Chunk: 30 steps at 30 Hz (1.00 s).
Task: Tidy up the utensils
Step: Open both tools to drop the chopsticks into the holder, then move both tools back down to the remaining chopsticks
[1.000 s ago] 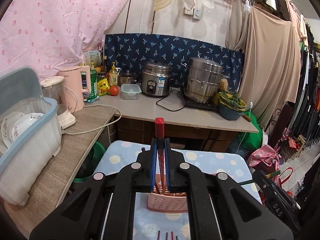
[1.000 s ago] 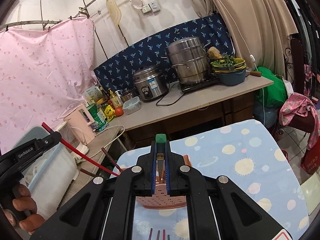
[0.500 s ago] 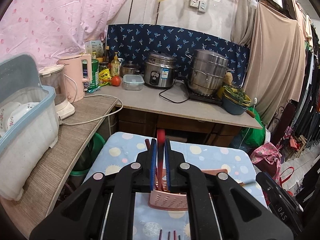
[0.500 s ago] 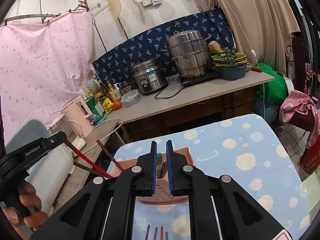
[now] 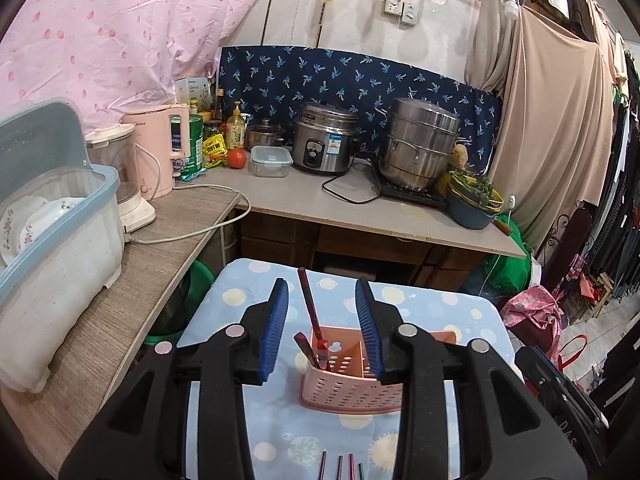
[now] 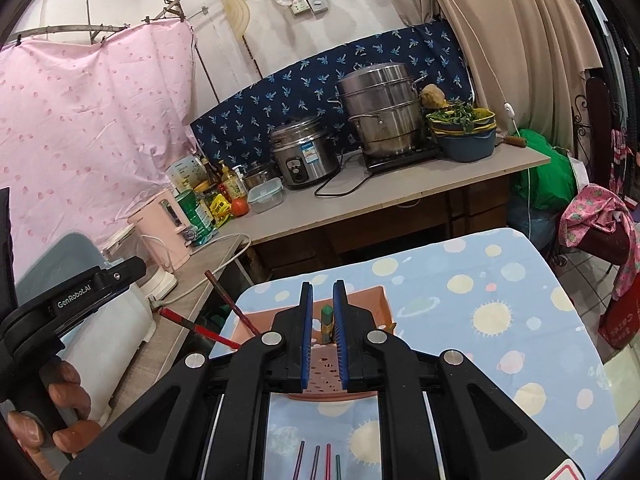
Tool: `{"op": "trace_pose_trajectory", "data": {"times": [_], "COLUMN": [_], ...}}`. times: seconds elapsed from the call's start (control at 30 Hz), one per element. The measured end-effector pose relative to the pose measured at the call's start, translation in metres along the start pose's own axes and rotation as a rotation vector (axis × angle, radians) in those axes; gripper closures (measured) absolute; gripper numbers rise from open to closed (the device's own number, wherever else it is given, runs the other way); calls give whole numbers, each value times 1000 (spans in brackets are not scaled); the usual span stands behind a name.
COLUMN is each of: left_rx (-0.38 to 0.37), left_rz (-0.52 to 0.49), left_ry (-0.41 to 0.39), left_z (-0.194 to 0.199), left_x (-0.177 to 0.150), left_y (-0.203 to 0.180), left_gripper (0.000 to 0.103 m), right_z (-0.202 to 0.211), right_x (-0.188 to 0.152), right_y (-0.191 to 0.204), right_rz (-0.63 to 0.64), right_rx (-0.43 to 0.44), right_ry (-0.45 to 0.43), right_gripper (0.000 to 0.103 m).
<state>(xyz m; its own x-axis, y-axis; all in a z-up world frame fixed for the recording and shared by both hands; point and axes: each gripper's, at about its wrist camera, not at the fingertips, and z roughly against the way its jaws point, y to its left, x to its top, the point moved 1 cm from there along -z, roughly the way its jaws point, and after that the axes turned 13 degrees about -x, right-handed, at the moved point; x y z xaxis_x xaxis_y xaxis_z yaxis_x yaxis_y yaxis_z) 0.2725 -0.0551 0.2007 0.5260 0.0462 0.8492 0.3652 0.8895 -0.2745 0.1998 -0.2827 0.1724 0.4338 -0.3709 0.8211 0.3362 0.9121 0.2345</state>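
Note:
A pink perforated utensil basket [image 5: 352,384] stands on the blue dotted tablecloth; it also shows in the right wrist view [image 6: 372,300]. My left gripper [image 5: 322,304] is open above it; a red chopstick [image 5: 312,312] and a dark one [image 5: 306,350] lean in the basket's left compartment. My right gripper [image 6: 320,292] is narrowly open around a green chopstick [image 6: 327,322] standing in the basket, with small gaps beside it. Several more chopsticks [image 5: 342,466] lie on the cloth near me, also in the right wrist view [image 6: 320,460].
A wooden counter [image 5: 132,276] on the left holds a blue dish bin [image 5: 52,232], blender and pink kettle [image 5: 160,152]. The back counter [image 5: 360,208] carries a rice cooker, steamer pot and bowls. The left gripper body [image 6: 76,292] shows at left in the right wrist view.
My left gripper opened and let go of the red chopstick, which now leans in the basket. My right gripper lowered the green chopstick into the basket and its jaws parted slightly.

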Motion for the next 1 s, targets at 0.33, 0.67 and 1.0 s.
{"op": "trace_pose_trajectory", "data": {"times": [0.33, 0.67, 1.0], "left_rx": [-25, -40, -25], "left_rz": [8, 28, 43], "left_ry": [69, 174, 290], "left_z": [18, 31, 33], "left_x": [-32, -92, -157], "left_y": [0, 8, 22], "left_gripper": [66, 66, 64], "right_z": [16, 24, 25], "right_x": [-31, -93, -145], "right_y": [-2, -19, -36], "right_rz": [16, 38, 59], "right_rx": [4, -10, -43], "right_ry": [46, 167, 276], "right_gripper": [91, 91, 91]}}
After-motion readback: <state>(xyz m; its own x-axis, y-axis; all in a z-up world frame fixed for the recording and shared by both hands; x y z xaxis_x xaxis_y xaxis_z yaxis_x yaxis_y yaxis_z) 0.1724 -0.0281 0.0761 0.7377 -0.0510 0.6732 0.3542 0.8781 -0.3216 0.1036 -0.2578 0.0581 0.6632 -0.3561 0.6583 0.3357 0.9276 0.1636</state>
